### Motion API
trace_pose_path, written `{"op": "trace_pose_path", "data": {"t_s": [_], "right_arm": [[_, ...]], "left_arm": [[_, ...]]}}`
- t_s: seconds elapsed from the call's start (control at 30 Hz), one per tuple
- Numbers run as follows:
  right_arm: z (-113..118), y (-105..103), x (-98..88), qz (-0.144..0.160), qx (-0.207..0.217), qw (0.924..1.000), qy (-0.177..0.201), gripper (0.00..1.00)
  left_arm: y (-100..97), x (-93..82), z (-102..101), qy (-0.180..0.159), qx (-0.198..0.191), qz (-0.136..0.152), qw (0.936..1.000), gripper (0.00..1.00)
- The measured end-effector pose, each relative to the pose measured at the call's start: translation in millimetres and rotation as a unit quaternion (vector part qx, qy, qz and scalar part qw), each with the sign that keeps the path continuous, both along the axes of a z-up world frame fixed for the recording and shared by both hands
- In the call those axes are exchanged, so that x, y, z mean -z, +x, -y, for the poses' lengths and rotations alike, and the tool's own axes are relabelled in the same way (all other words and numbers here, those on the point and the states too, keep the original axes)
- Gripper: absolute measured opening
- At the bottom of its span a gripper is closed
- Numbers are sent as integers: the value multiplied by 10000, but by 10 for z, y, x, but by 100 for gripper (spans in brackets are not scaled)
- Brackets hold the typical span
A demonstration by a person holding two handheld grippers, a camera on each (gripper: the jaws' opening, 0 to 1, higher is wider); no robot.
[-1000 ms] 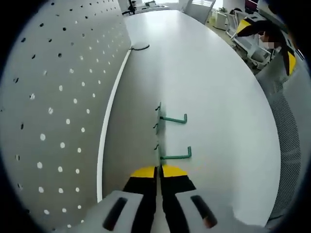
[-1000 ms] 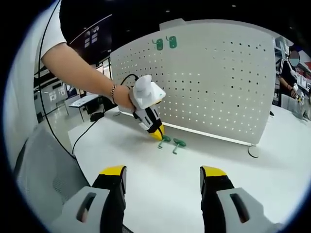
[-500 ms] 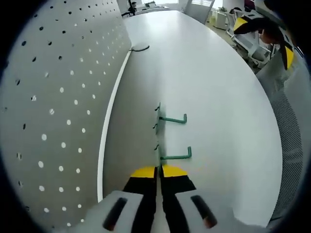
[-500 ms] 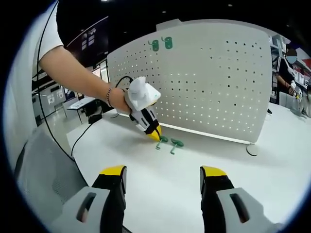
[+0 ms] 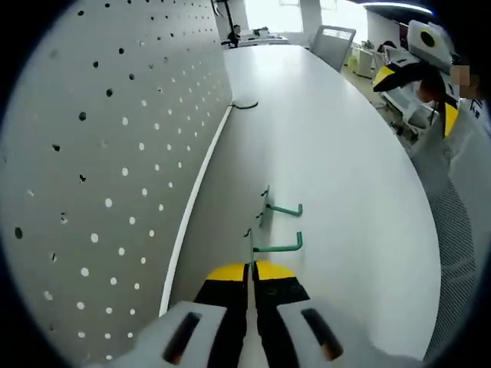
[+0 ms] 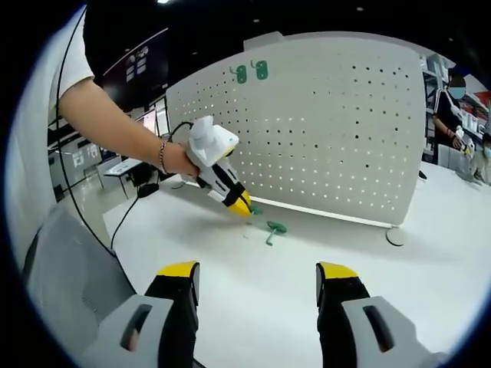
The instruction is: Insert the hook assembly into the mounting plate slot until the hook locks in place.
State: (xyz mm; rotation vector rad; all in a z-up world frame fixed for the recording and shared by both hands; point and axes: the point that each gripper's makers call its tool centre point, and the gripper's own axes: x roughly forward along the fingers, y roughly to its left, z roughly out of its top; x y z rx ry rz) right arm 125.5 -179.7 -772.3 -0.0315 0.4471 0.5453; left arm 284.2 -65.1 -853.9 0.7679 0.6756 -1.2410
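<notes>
The white pegboard (image 5: pixel 115 153) stands along the table's left side, and the same pegboard (image 6: pixel 330 138) faces the right gripper view. My left gripper (image 5: pixel 249 270) is shut on a green hook (image 5: pixel 276 245), which sticks out past its yellow tips. The left gripper (image 6: pixel 242 205) hangs above the table with that hook (image 6: pixel 254 209) at its tip. A second green hook (image 5: pixel 282 208) lies on the table, and this second hook (image 6: pixel 274 228) sits just below the lifted gripper. My right gripper (image 6: pixel 259 270) stands open and empty near the table's front. The right gripper (image 5: pixel 418 92) is also at the upper right.
Two green hooks (image 6: pixel 252 72) hang high on the pegboard. A black cable (image 5: pixel 244 103) runs by the board's far foot. A round foot (image 6: pixel 397 236) sits at the board's right end. A person (image 6: pixel 449 115) stands at the far right. A grey mesh chair (image 6: pixel 69 284) is at the left.
My left gripper has risen off the table with one green hook in it, toward the pegboard. The other hook stays on the table. The right gripper has not moved.
</notes>
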Motion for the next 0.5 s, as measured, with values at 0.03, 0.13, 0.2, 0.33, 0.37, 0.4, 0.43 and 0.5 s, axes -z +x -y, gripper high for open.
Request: {"op": "trace_pose_path", "data": {"t_s": [0.03, 0.13, 0.2, 0.33, 0.37, 0.4, 0.43, 0.5], "right_arm": [[-1, -1, 2, -6, -4, 10000, -3, 59], [2, 1, -3, 5, 4, 10000, -3, 59], [5, 0, -6, 6, 9, 10000, -8, 59], [7, 0, -8, 17, 12, 10000, -3, 60], [8, 1, -8, 18, 13, 10000, -6, 60], [13, 4, -8, 23, 20, 10000, -17, 60], [17, 6, -8, 28, 26, 10000, -27, 60], [13, 9, -8, 32, 20, 10000, -11, 60]], "left_arm": [[2, -26, 4, -70, -18, 30, 10000, 1], [14, -75, -2, -218, -124, 38, 9997, 1], [-4, -106, -7, -298, -153, 48, 9994, 1], [-29, -152, -5, -442, -178, 73, 9988, 1], [-35, -161, 0, -502, -192, 55, 9985, 1], [-64, -171, 12, -593, -217, -31, 9980, 1], [-66, -177, 10, -596, -198, 26, 9980, 1], [-78, -195, 14, -633, -183, 93, 9978, 1]]}}
